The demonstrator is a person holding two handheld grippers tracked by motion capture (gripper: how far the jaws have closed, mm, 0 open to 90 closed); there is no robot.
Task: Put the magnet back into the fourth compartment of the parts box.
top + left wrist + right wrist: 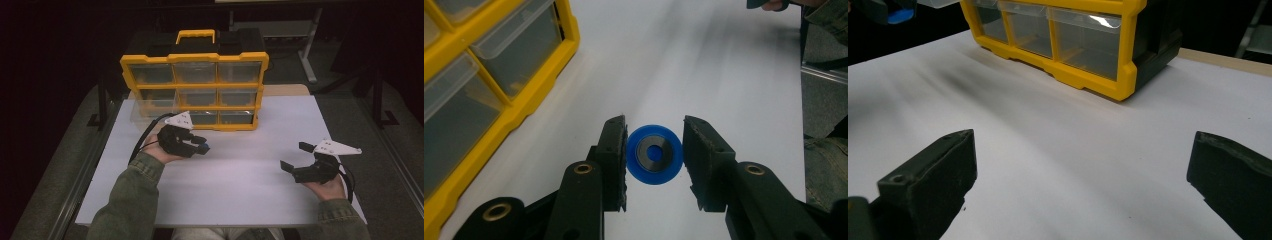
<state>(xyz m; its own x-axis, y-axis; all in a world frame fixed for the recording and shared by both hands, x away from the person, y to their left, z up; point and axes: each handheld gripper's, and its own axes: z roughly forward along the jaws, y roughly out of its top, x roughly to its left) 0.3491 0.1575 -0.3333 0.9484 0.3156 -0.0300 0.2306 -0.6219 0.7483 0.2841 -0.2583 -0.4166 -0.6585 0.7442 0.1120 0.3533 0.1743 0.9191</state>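
Holding a blue disc (654,154) with a metal centre edge-on between its pads, the left gripper (192,145) hangs above the white table (240,175), just near of the yellow drawer cabinet (195,90); the jaws are pinched onto the disc's rim, likely so its face stays clear for dropping into a drawer. One clear drawer (150,106) at the cabinet's left stands pulled out, probably the destination. The right gripper (300,162) rests at the near right, well apart, jaws spread wide and empty, seemingly waiting.

high: above, looking forward-down | both tongs cameras: low, close | shared: yellow organizer (195,90)
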